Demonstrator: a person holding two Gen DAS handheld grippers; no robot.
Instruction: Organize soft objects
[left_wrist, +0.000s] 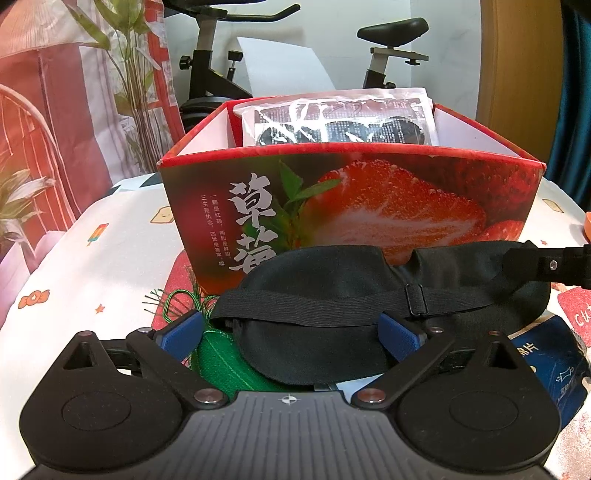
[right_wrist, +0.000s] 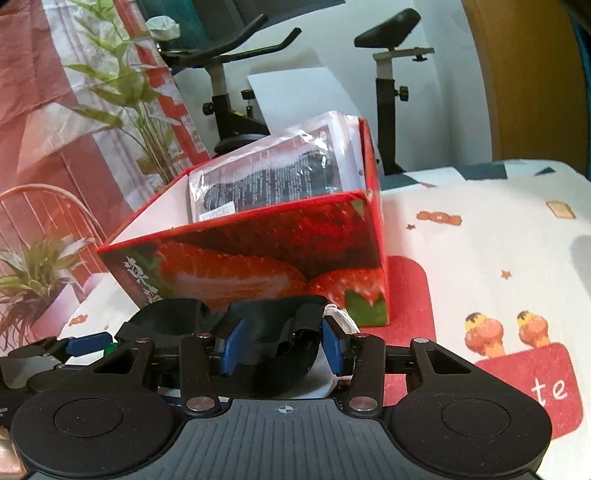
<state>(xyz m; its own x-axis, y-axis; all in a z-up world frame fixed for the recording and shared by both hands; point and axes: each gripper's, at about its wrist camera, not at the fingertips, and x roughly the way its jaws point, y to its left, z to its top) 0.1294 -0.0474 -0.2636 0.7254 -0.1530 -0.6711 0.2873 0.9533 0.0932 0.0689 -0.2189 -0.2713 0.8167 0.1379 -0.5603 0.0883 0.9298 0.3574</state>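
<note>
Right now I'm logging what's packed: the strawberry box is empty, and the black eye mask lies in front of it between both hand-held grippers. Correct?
Not quite. The strawberry box is not empty: a clear plastic packet with dark contents stands inside, seen in both wrist views. The rest holds: the black eye mask lies in front, between both hand-held grippers.

At the back of the room stands a black exercise bike, with its handlebars at the upper middle of the frame and its saddle to the right. Behind it is a pale, plain wall. At the left of the frame hangs a red and white printed cloth, and green plants stand before it. At the upper right is a wooden panel next to a dark blue curtain. The worktop has a white cover with small cartoon prints. Light is soft and even.
</note>
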